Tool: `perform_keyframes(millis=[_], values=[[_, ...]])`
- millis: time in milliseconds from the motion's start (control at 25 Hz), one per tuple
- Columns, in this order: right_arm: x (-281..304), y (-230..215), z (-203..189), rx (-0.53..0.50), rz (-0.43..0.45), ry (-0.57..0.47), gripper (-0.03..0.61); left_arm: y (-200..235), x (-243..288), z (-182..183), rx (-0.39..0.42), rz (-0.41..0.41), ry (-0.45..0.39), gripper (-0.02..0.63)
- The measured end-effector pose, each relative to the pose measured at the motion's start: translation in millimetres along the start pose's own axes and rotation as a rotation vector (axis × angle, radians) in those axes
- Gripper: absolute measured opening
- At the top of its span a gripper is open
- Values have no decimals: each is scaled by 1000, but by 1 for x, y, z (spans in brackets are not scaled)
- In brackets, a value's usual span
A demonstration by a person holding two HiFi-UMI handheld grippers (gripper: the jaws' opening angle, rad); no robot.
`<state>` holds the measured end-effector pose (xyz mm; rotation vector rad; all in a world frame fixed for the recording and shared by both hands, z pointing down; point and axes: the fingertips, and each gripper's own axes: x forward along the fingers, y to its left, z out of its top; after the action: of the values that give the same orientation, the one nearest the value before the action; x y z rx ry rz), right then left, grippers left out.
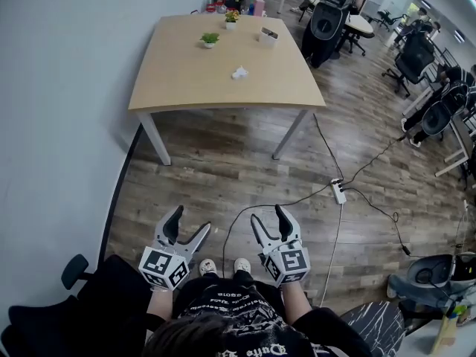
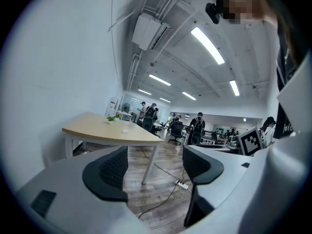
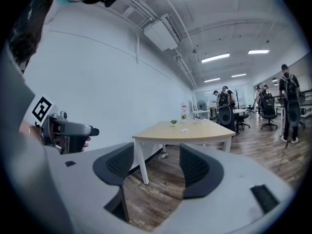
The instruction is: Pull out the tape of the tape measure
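Observation:
Both grippers are held low in front of me above the wooden floor, well short of the light wooden table (image 1: pixel 223 88). The left gripper (image 1: pixel 192 220) is open and empty, and its dark pads (image 2: pixel 109 172) frame the table (image 2: pixel 97 128) beyond. The right gripper (image 1: pixel 268 214) is also open with nothing between its pads (image 3: pixel 197 169). On the tabletop lie a small white object (image 1: pixel 239 72), a small box-like item (image 1: pixel 268 35) and a potted plant (image 1: pixel 210 39). From here I cannot tell which of them is the tape measure.
A white power strip (image 1: pixel 338 191) with cables lies on the floor to the right of the table. Office chairs (image 1: pixel 325 21) stand behind it, and a black chair (image 1: pixel 74 270) is at my lower left. A grey wall (image 1: pixel 59 110) runs along the left. People stand far back (image 2: pixel 197 126).

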<state>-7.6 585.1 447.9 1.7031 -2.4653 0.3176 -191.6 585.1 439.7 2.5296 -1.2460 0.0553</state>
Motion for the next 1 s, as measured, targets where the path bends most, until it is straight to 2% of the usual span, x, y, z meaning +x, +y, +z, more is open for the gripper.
perform_keyframes(millis=[80,320,560,760,1000], values=[[4,5,2,1,-1,-2,305,1,-3,8,2,-23,-16,359],[24,32,-4,-16,13,40,305,18,-5,14,56,-64,4,359],[36,44,-5,-11,-4,59,305,41,-5,18,31,-80,23,359],[52,31,-11,-11,-22,77,305,51,17,15,10,-112,22,358],[96,-21,-13,-26,-41,105,305,80,81,5,-10,-47,58,359]])
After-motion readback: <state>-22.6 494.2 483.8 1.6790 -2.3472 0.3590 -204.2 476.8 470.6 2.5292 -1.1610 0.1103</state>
